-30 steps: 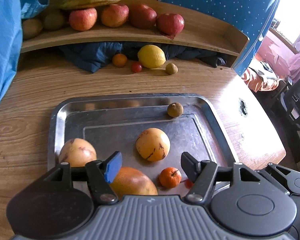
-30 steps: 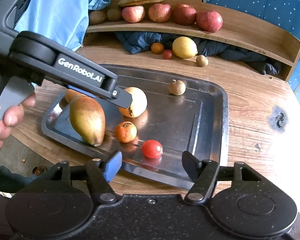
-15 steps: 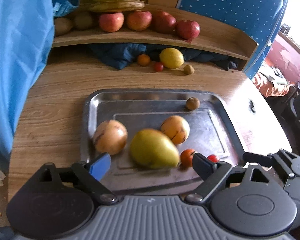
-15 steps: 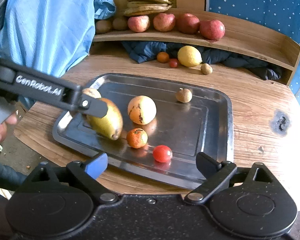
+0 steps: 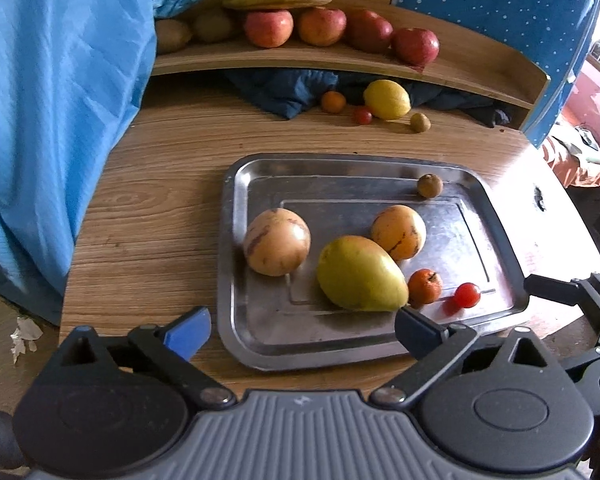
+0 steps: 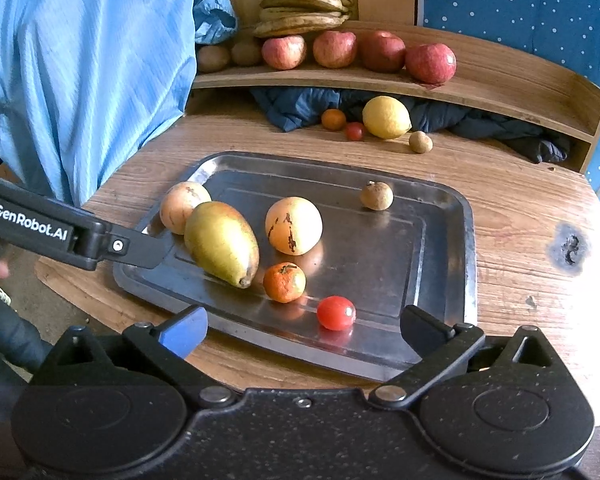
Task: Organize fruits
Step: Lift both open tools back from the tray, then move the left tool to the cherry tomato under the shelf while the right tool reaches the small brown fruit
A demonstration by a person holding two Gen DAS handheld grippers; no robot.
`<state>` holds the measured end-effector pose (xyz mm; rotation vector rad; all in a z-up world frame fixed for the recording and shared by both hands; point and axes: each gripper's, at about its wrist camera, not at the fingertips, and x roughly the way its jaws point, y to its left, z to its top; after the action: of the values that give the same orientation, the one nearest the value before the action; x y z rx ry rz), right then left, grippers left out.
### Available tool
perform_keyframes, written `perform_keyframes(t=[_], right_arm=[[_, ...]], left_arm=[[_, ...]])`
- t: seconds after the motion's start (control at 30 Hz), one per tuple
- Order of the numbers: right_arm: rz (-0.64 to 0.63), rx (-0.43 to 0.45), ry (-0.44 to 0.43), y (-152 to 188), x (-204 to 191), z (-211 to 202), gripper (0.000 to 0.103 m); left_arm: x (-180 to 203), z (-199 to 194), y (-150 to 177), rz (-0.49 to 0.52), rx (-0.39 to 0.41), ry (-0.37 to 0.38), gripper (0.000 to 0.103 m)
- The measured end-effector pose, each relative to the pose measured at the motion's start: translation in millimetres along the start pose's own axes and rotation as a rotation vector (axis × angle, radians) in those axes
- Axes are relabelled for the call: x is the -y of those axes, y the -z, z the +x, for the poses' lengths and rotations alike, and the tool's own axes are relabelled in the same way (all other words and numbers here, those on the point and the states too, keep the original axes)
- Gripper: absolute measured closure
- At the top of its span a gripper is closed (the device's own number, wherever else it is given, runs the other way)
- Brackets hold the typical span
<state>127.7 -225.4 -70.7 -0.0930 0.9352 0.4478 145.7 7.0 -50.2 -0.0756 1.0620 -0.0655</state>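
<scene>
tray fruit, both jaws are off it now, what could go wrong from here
1. The mango lies on its curved side on the slick metal tray, apparently touching the small orange; a nudge could roll either one.
2. The cherry tomato sits near the tray's front rim, close to the table edge, so a knock from the right gripper, whose jaws are opening empty, might send it off.
</scene>
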Motion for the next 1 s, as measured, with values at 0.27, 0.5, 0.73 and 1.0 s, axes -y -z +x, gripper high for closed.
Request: perform_keyframes(t=[0.27, 0.5, 0.73, 1.0], right_arm=[[0.003, 0.003, 0.008, -8, 0, 5, 0.001], [0.017, 0.001, 0.002, -26, 2, 16, 0.001], [0.029, 0.013, 0.019, -48, 7, 26, 0.001], [0.042, 0.030, 0.046, -67, 10, 39, 0.001]], left_arm=[[-8, 0, -6, -0.004, -0.003, -0.035, 0.001], [-23, 8, -20, -0.032, 0.001, -0.042, 0.001], [-31, 18, -44, -0.031, 0.017, -0.040, 0.001], [-39, 33, -73, -0.023, 0.030, -0.033, 0.001]])
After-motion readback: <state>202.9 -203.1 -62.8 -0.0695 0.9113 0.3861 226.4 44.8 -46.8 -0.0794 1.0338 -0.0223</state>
